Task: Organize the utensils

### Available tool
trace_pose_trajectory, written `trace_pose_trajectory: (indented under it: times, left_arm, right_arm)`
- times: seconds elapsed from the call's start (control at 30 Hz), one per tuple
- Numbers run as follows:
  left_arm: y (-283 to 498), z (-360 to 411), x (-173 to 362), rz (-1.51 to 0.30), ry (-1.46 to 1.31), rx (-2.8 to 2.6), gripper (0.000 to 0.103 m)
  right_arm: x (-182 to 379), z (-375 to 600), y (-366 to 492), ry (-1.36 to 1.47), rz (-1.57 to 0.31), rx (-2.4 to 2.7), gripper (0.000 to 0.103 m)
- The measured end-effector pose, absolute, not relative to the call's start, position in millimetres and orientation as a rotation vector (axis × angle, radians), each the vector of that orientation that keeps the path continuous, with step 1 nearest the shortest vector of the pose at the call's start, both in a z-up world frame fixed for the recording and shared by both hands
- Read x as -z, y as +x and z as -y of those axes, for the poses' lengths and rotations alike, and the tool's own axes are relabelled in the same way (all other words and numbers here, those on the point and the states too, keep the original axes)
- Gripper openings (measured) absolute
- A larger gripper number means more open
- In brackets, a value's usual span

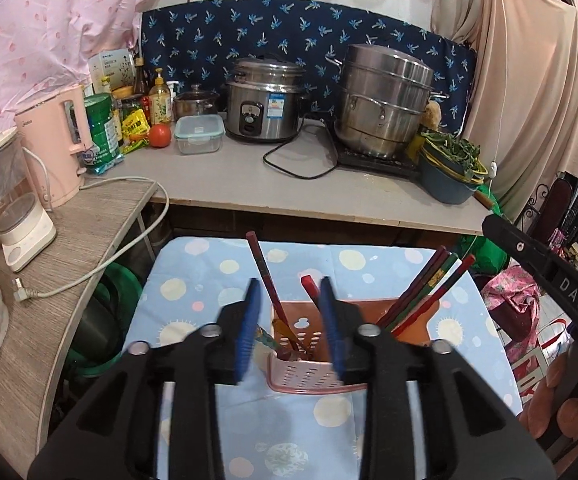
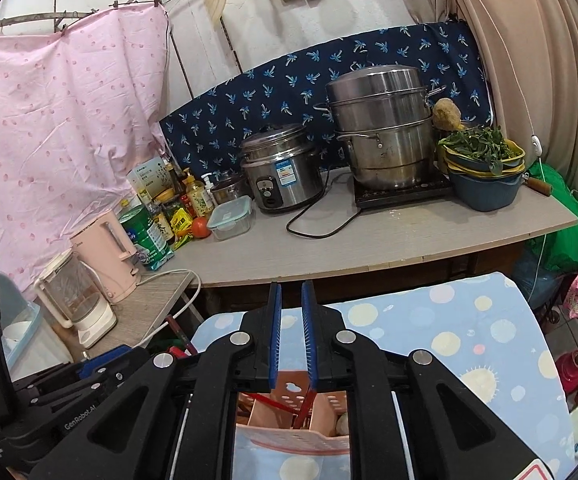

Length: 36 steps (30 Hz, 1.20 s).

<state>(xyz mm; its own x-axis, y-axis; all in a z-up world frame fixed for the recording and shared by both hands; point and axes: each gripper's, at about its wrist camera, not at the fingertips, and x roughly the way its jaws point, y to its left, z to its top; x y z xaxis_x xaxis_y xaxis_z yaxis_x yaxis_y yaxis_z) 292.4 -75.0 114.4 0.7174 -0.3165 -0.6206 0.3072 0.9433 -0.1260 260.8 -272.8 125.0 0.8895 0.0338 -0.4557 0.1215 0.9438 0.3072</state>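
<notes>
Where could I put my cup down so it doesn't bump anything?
The front of the grey counter is bare, between the black cord and its near edge. The spotted blue cloth is free right of the pink utensil holder. The counter's left corner is crowded around the tomato.

L gripper (image 1: 289,312) open over pink utensil holder (image 1: 309,364) — chopsticks (image 1: 429,292) inside.

Whitish wall (image 2: 249,20), pink curtain (image 2: 61,120), grey counter (image 1: 249,184)
</notes>
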Motion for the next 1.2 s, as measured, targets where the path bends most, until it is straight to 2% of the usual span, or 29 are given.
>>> trace_pose_trajectory:
  times: [0.07,0.23,0.37,0.53,0.63,0.93,1.1,1.2]
  left_arm:
    - [287.2,74.2,-118.1,-0.678,-0.013,0.346,0.035]
    - [273.2,71.5,-125.1,-0.659,-0.013,0.342,0.037]
    - [258.3,68.5,-128.1,-0.641,-0.008,0.328,0.048]
    - [238.7,67.1,-127.7,-0.627,0.012,0.302,0.05]
    - [226.5,65.0,-125.1,-0.626,0.017,0.293,0.051]
    - [193.6,61.8,-114.0,-0.63,0.033,0.271,0.065]
    - [178.0,58.9,-104.5,-0.644,0.03,0.255,0.076]
    - [171.1,56.7,-96.4,-0.659,0.028,0.247,0.077]
  right_arm:
    - [-125.6,273.4,255.5,0.34,-0.474,0.049,0.02]
    - [-123.8,272.6,237.0,0.344,-0.482,0.042,0.025]
    - [-119.7,269.4,221.1,0.333,-0.506,0.019,0.031]
    - [-112.6,262.0,196.7,0.311,-0.529,0.016,0.04]
    - [-106.6,257.0,181.5,0.296,-0.547,0.014,0.041]
    - [-94.2,242.1,140.7,0.24,-0.585,0.032,0.058]
    - [-86.9,238.9,126.9,0.224,-0.615,0.053,0.063]
    - [-81.0,236.6,119.8,0.211,-0.629,0.073,0.064]
